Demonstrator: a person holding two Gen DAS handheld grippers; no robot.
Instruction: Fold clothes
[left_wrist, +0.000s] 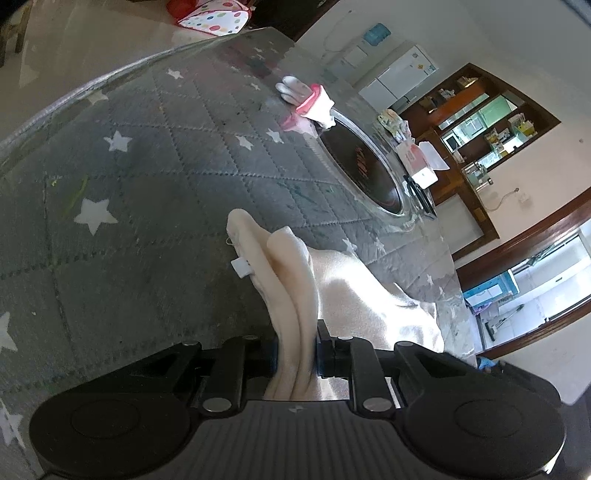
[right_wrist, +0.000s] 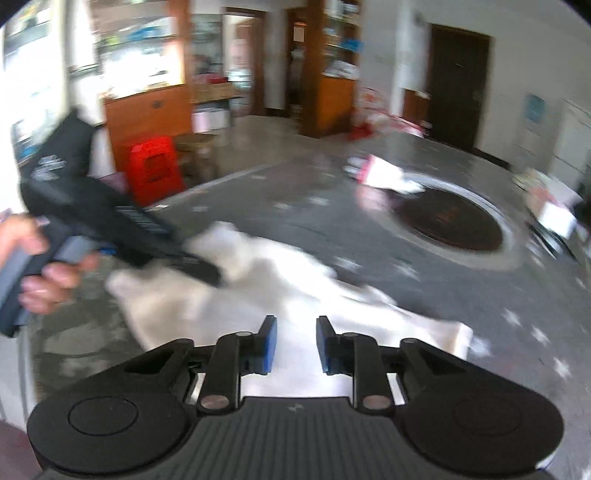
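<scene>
Left gripper (left_wrist: 295, 354) is clamping a bunched, doubled-over edge of the cream garment (left_wrist: 354, 295), holding it just above the grey star-quilted table cover (left_wrist: 147, 184). Right gripper (right_wrist: 293, 345) is hovering over the near part of the garment with its pads narrowly apart and nothing between them; that view is blurring. The garment is lying crumpled on the cover, on the near side of the round dark turntable (left_wrist: 362, 173). A small white-and-pink piece (left_wrist: 308, 99) is sitting at the turntable's far rim, untouched. Judging by this, folding is only starting: no flat fold yet, one edge gathered, second item waiting.
</scene>
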